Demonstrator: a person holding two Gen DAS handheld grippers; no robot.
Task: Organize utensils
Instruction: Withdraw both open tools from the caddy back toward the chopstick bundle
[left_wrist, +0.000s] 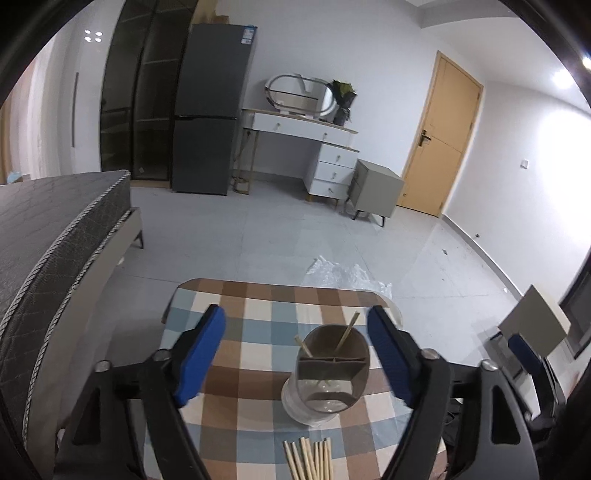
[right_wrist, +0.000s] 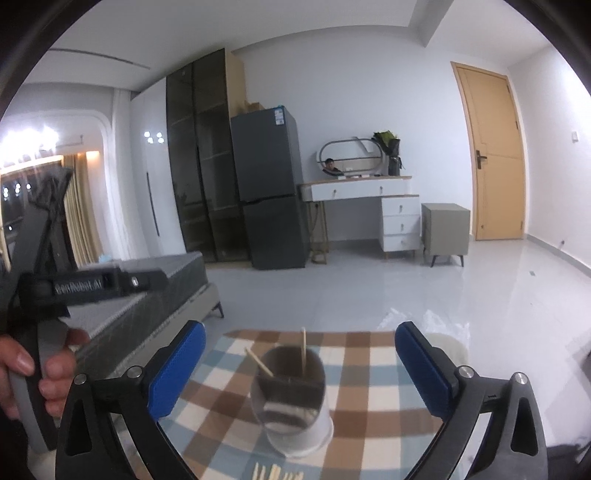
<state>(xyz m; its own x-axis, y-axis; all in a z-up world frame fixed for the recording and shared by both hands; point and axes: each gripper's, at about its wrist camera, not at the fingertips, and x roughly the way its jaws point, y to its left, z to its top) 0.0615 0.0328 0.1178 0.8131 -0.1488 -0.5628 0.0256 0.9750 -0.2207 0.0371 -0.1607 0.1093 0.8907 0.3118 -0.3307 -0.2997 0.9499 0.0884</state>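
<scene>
Left wrist view: at the near edge of the counter (left_wrist: 236, 306), covered in a brown, blue and cream check cloth, a bundle of pale chopsticks (left_wrist: 309, 458) lies flat, running out of the bottom of the picture. Just beyond it stands a round holder (left_wrist: 327, 373), grey, with a white base and an inner divider; 2 chopsticks lean inside it, their tips above the rim. Bare cloth lies open to the left of the holder and behind it, up to the rounded far edge of the counter. Past that edge is grey tiled floor (left_wrist: 258, 236) with a crumpled clear plastic sheet (left_wrist: 347, 275); a bed (left_wrist: 55, 236) stands close on the left.

The left gripper (left_wrist: 296, 352) is spread wide, its blue pads apart on either side of the holder, touching nothing. In the right wrist view the right gripper (right_wrist: 300, 367) is likewise spread and empty, the holder (right_wrist: 291, 398) between its fingers but clear of them. A hand (right_wrist: 33, 373) holds the left gripper's handle at the left.
</scene>
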